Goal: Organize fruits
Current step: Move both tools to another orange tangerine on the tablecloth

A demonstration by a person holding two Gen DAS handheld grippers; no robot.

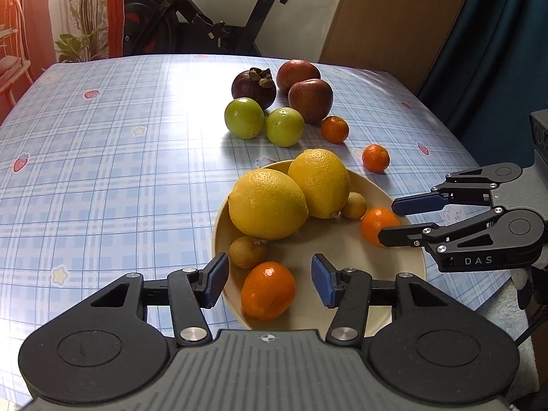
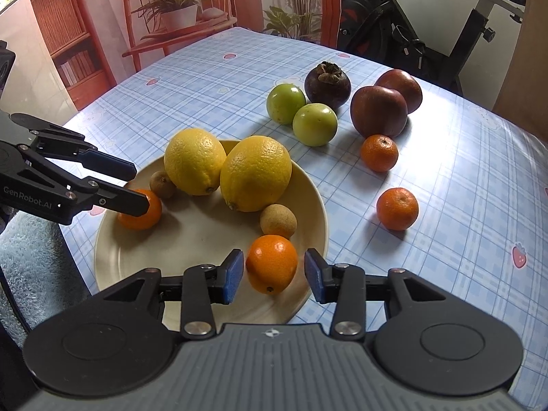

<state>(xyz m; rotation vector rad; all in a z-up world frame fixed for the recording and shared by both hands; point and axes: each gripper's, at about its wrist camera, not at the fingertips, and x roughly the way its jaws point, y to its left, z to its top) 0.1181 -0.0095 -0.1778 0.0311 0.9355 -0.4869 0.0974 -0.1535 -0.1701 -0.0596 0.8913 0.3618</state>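
A cream plate (image 1: 342,239) (image 2: 191,233) holds two lemons (image 1: 267,203) (image 2: 255,173), two small brown longans (image 1: 246,251) (image 2: 278,221) and two mandarins. My left gripper (image 1: 270,282) is open with one mandarin (image 1: 268,289) between its fingers, pads apart from it. My right gripper (image 2: 274,275) is open around the other mandarin (image 2: 271,263), also seen in the left wrist view (image 1: 376,224). On the table lie two more mandarins (image 1: 335,129) (image 2: 397,208), two green fruits (image 1: 284,126), a mangosteen (image 1: 254,84) and two red fruits (image 1: 310,99).
The table has a blue checked cloth (image 1: 102,171) (image 2: 479,188). An exercise bike (image 1: 205,17) and a wooden cabinet (image 1: 394,17) stand behind it. A chair with a potted plant (image 2: 178,10) is at the far side. A fluffy white cloth (image 2: 30,257) hangs near the plate.
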